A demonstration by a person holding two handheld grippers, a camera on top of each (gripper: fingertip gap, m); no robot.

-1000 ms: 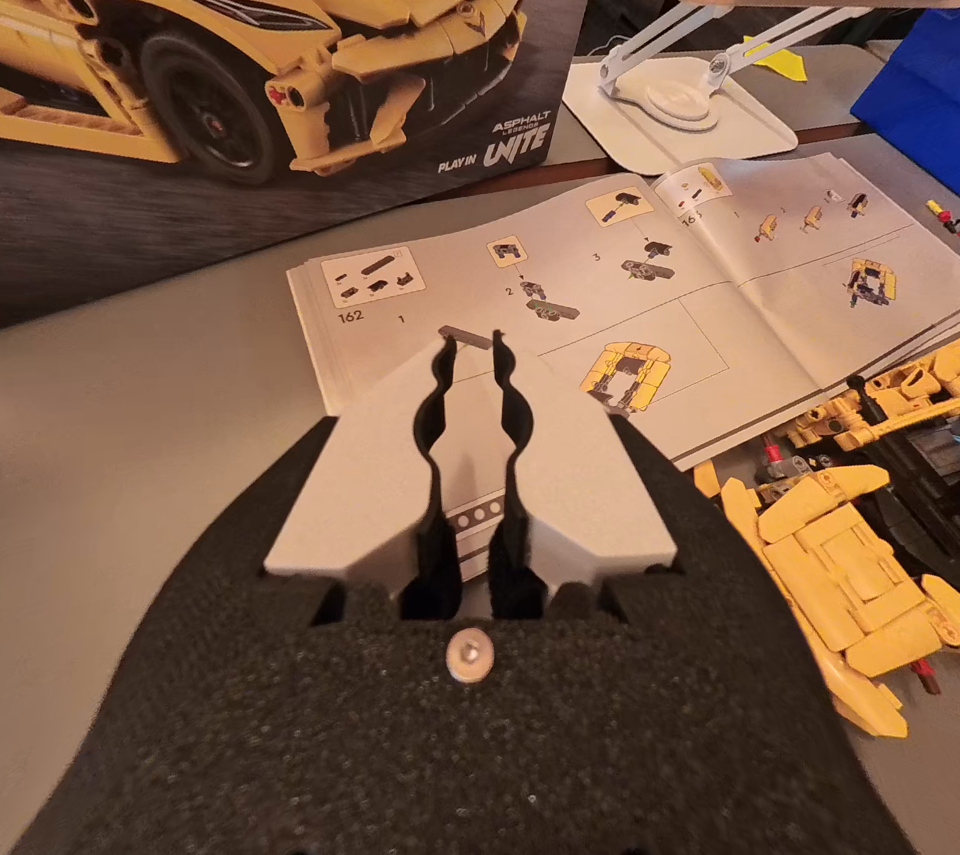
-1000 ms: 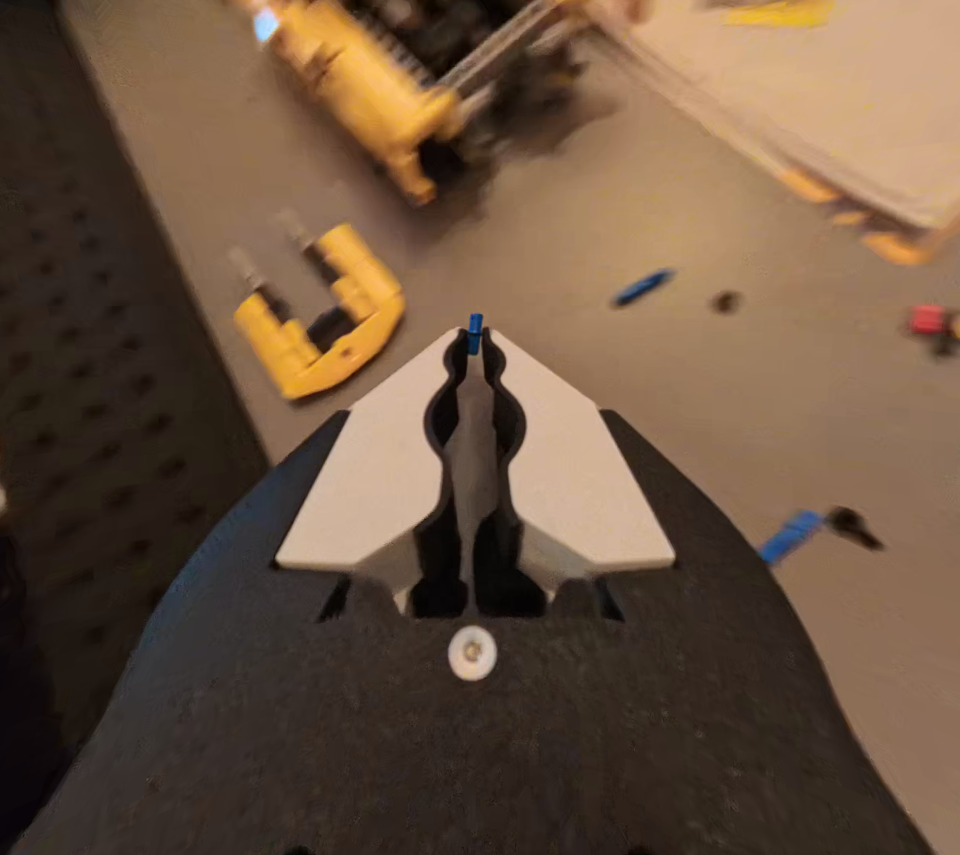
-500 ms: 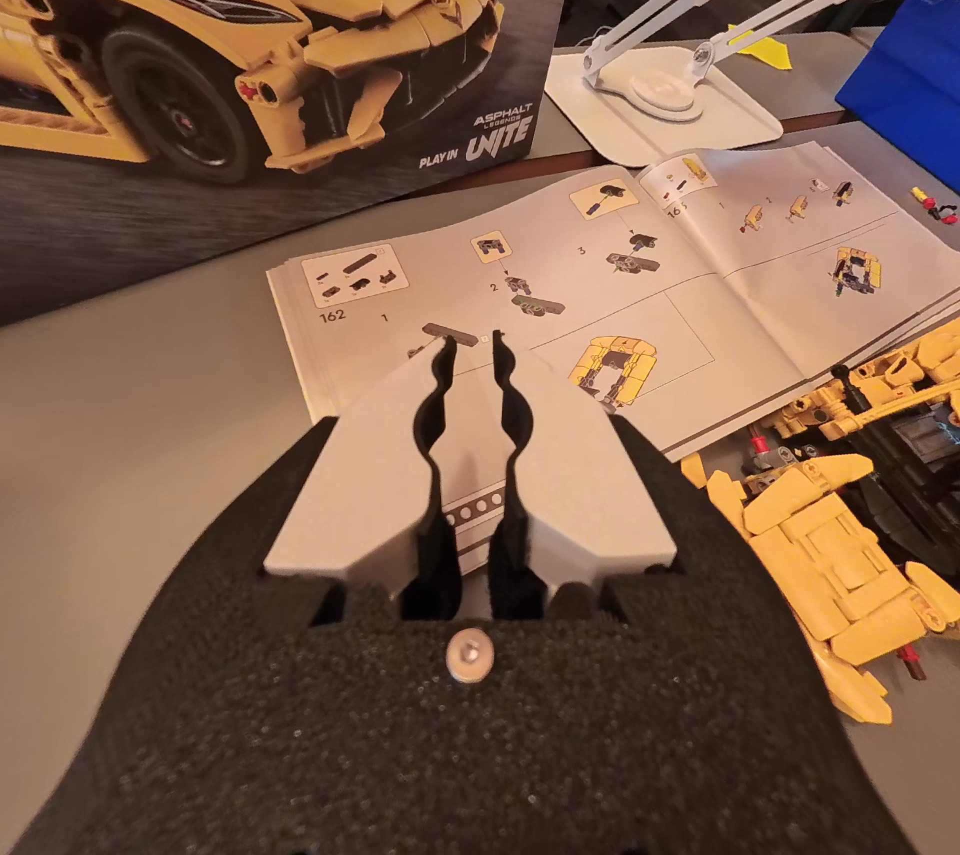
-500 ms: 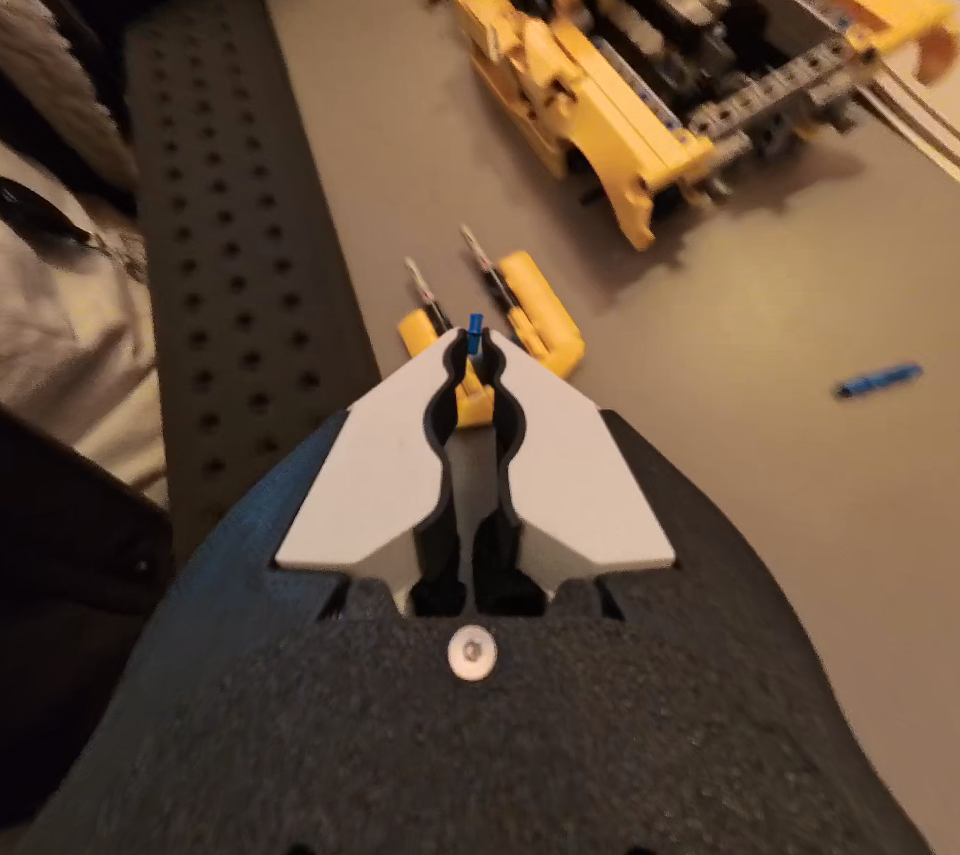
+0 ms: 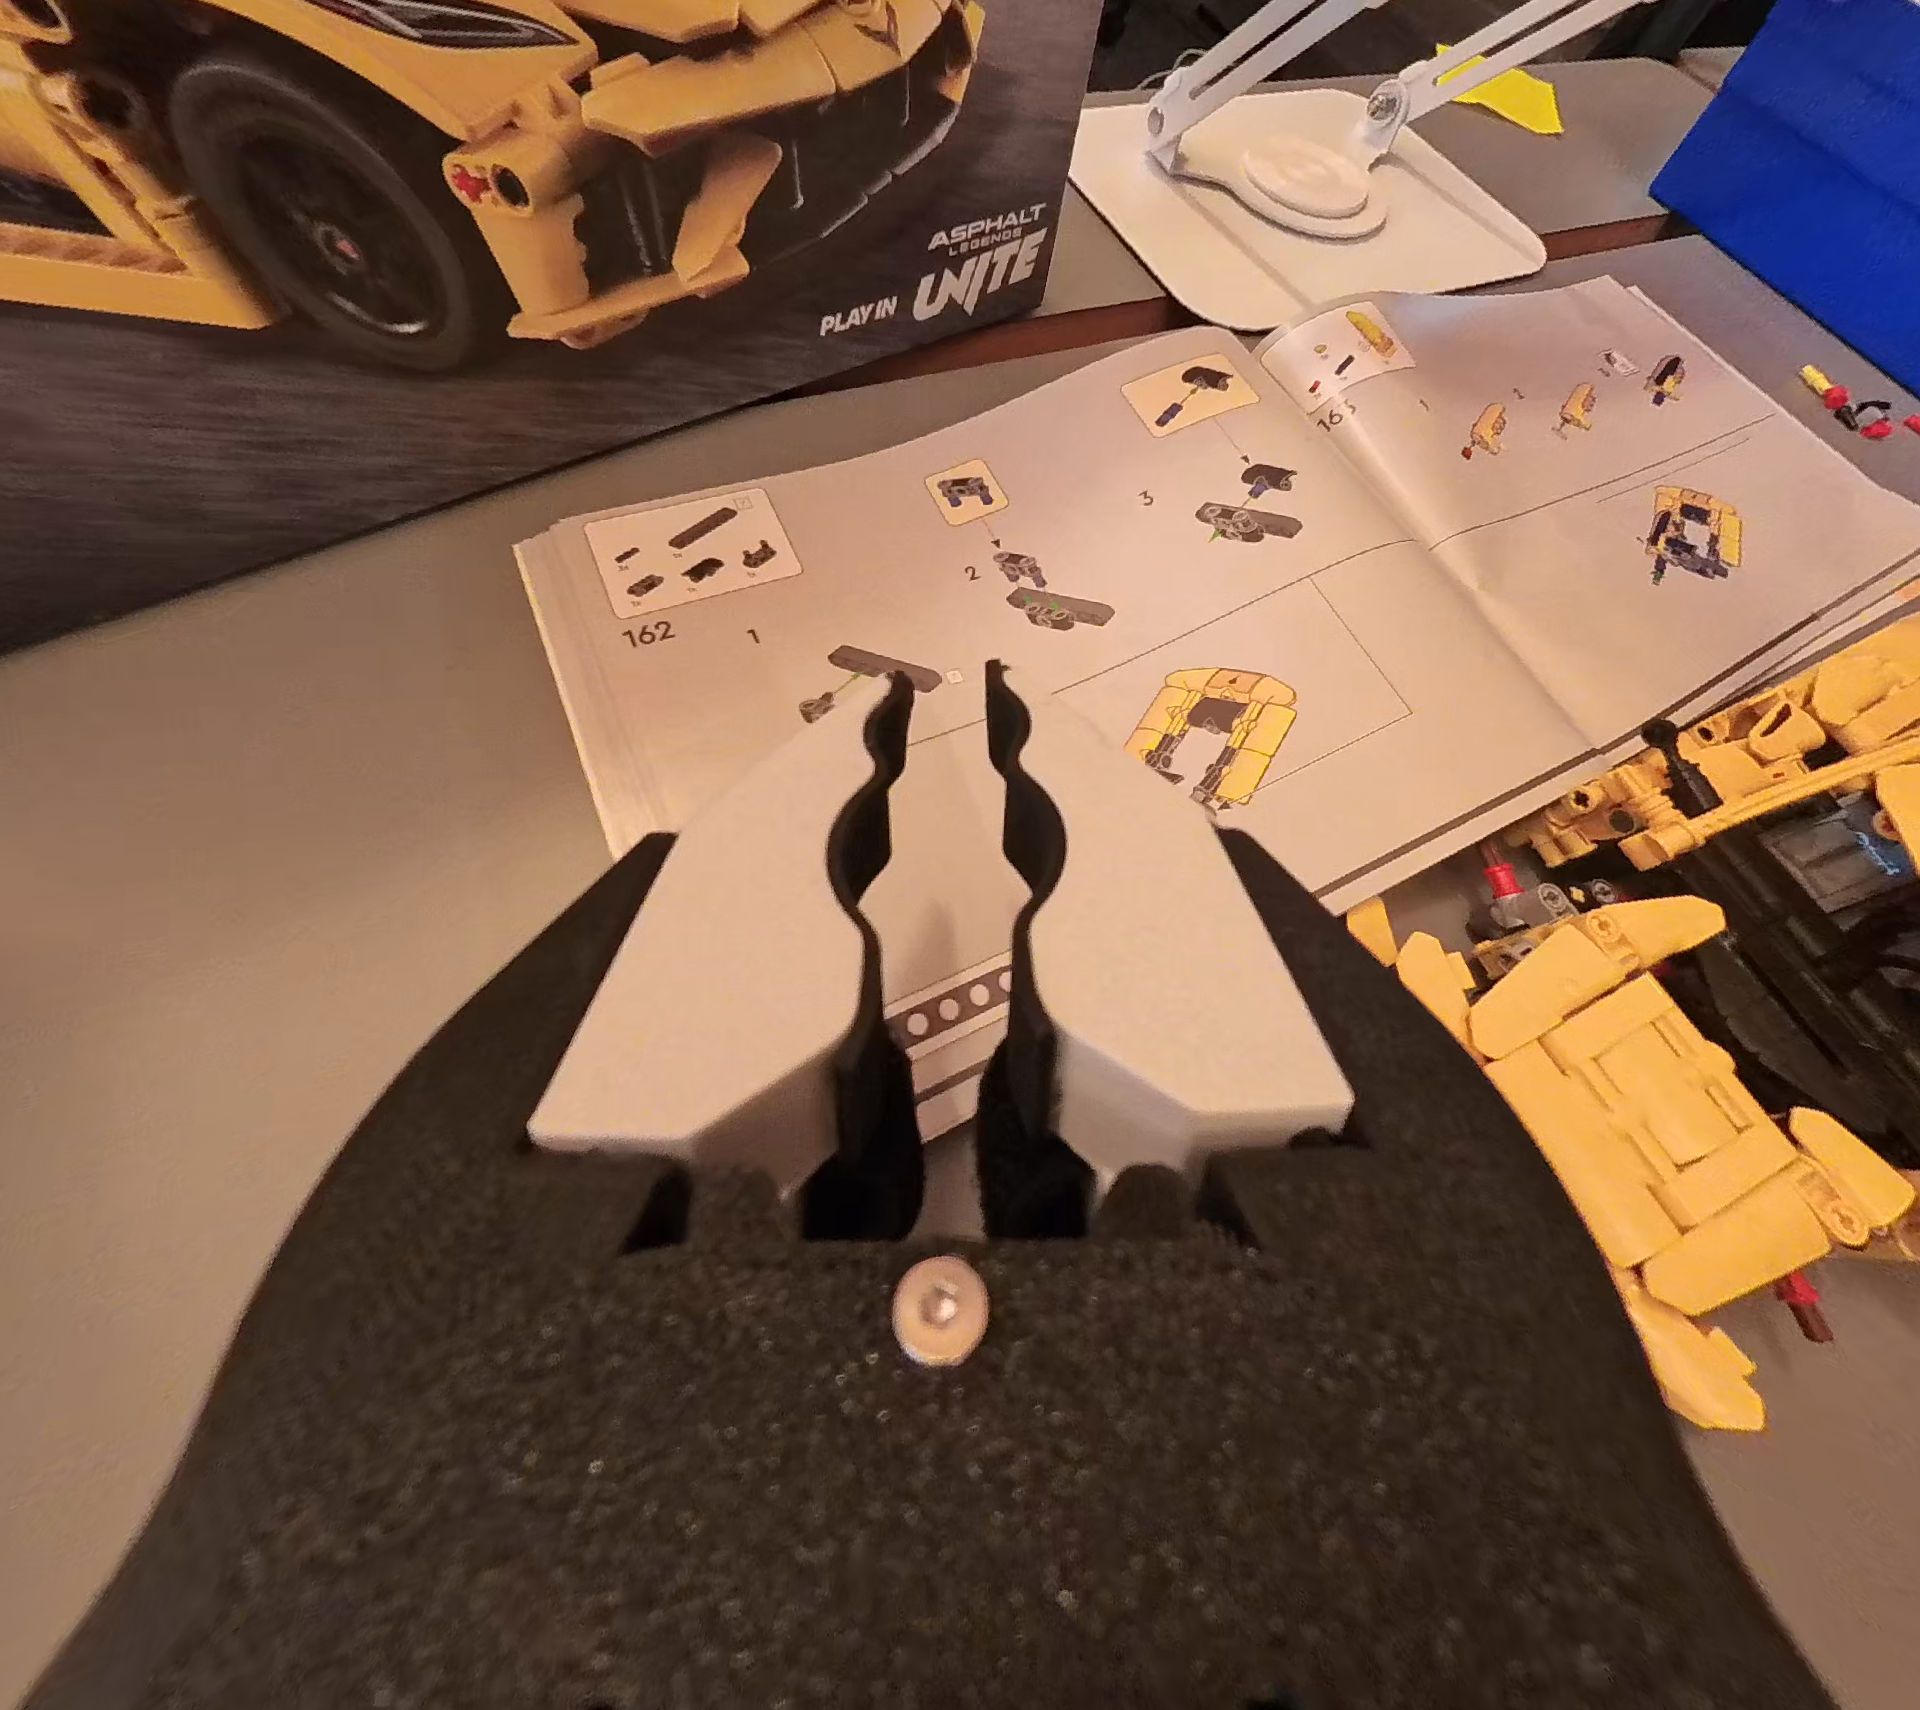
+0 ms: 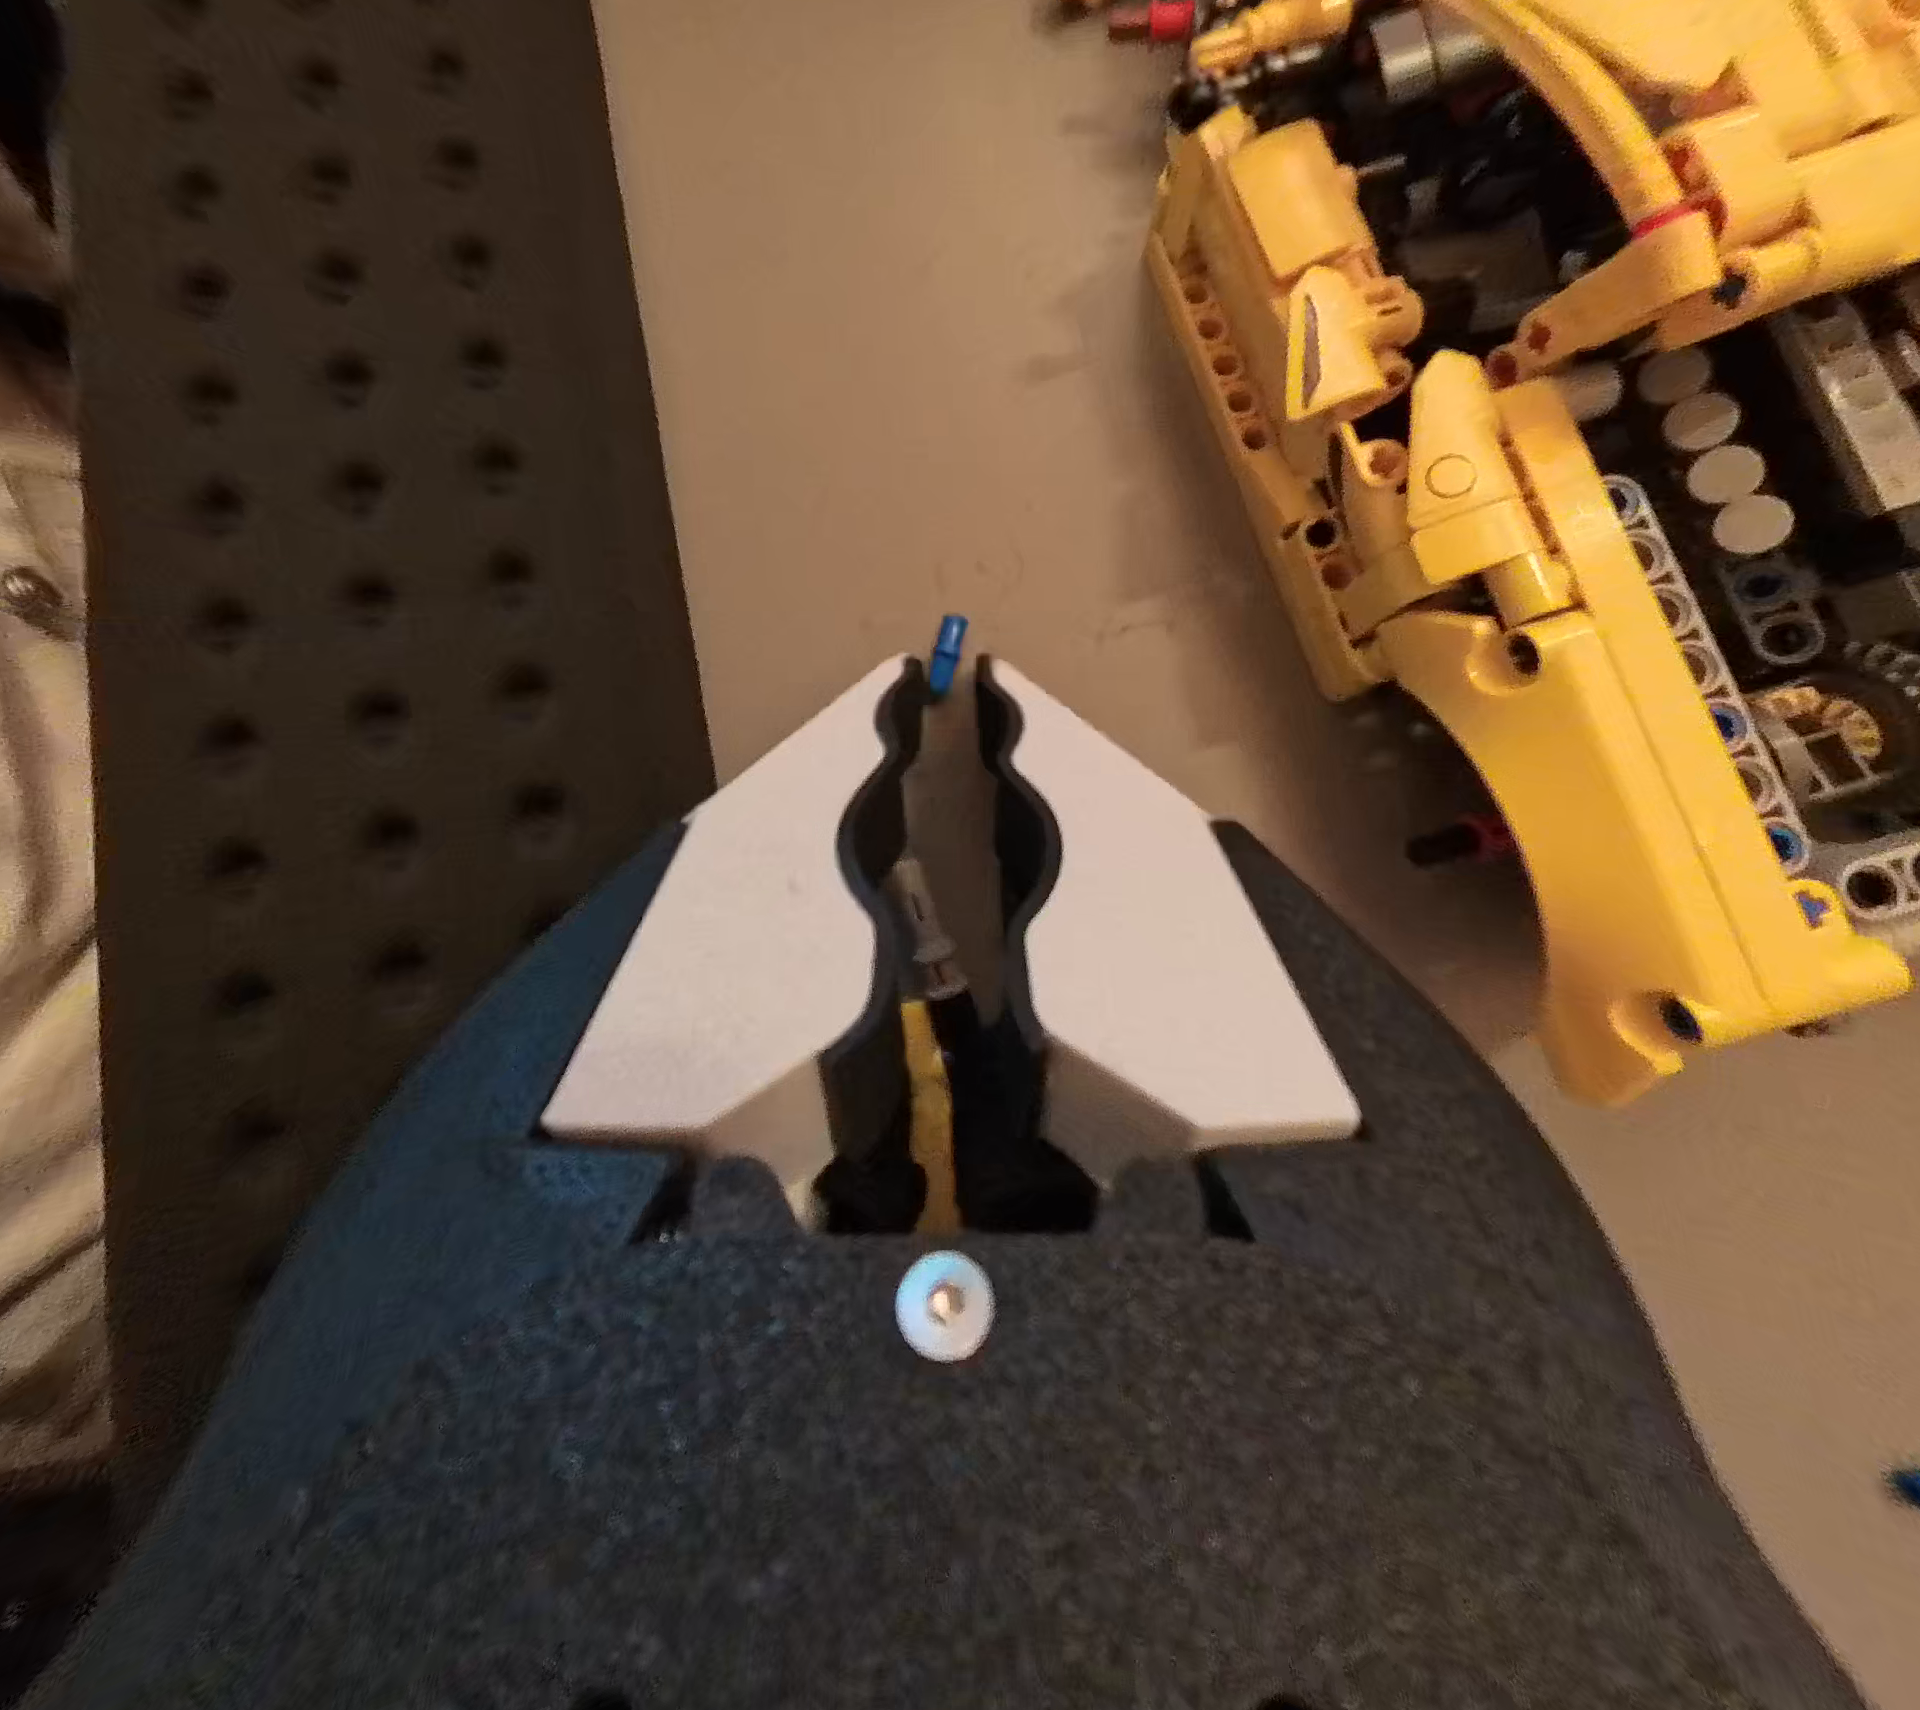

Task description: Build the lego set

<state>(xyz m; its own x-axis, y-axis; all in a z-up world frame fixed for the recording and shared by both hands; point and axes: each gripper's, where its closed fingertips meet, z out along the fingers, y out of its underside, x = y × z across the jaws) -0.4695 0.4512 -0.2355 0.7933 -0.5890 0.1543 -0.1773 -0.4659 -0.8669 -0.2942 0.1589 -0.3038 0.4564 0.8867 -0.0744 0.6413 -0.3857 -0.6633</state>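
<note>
Since the earlier frames, the right gripper (image 6: 948, 673) has swung from the yellow bracket toward the car (image 6: 1538, 455), now upper right of frame; jaws narrow, pinching a blue pin (image 6: 945, 650); left gripper (image 5: 943, 681) hovers part-open, empty, over the manual (image 5: 1195, 559); insertion likely follows.

A grey table (image 5: 260, 829) carries an open instruction booklet (image 5: 1351, 621). Beside it lie a half-built yellow car (image 6: 1558, 517) and the set's box (image 5: 468, 102).

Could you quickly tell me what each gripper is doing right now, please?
Left gripper: open, holding nothing.
Right gripper: shut on a small blue pin at its tips.
</note>
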